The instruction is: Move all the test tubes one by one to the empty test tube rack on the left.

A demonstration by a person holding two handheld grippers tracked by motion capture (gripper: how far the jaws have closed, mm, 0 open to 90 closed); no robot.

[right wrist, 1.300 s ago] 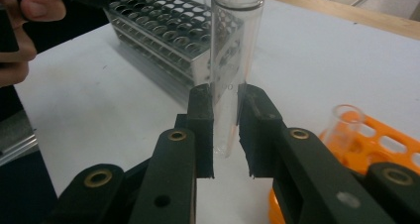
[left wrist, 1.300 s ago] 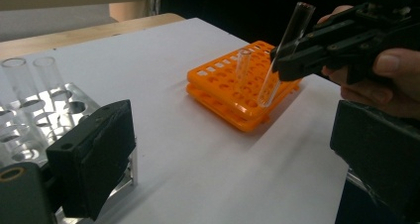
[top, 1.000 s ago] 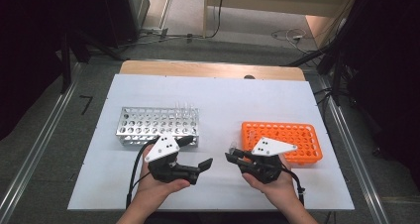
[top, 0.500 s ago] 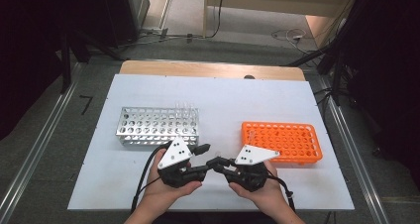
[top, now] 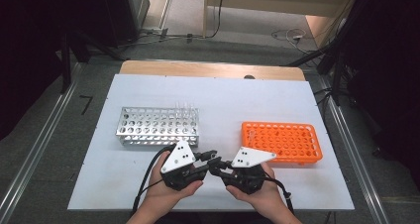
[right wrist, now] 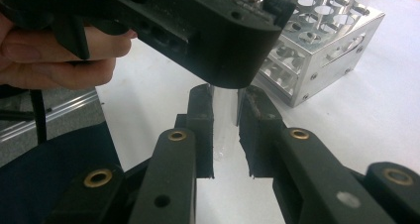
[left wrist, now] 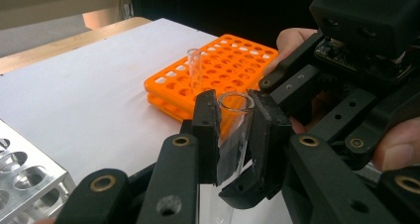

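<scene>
A clear test tube [left wrist: 233, 130] stands upright between both grippers near the table's front edge. My left gripper [left wrist: 235, 117] has just been closing and now presses its pads on the tube just below the open rim. My right gripper [right wrist: 225, 130] is shut on the same test tube [right wrist: 225, 117] lower down, under the left gripper's body [right wrist: 198, 21]. In the high view the left gripper [top: 210, 157] and right gripper [top: 218, 165] meet tip to tip. The right gripper's body [left wrist: 356, 40] looms close in the left gripper view.
A metal tube rack [top: 158, 127] stands left of centre, with several clear tubes [top: 185, 110] at its right end. An orange rack [top: 282, 143] lies to the right, one tube [left wrist: 194, 73] upright in its near-left corner. White table surface [top: 223, 100] stretches behind.
The two hands came together at the table's front centre. The left gripper's jaws went from wide open to closed on the tube that the right gripper holds.
</scene>
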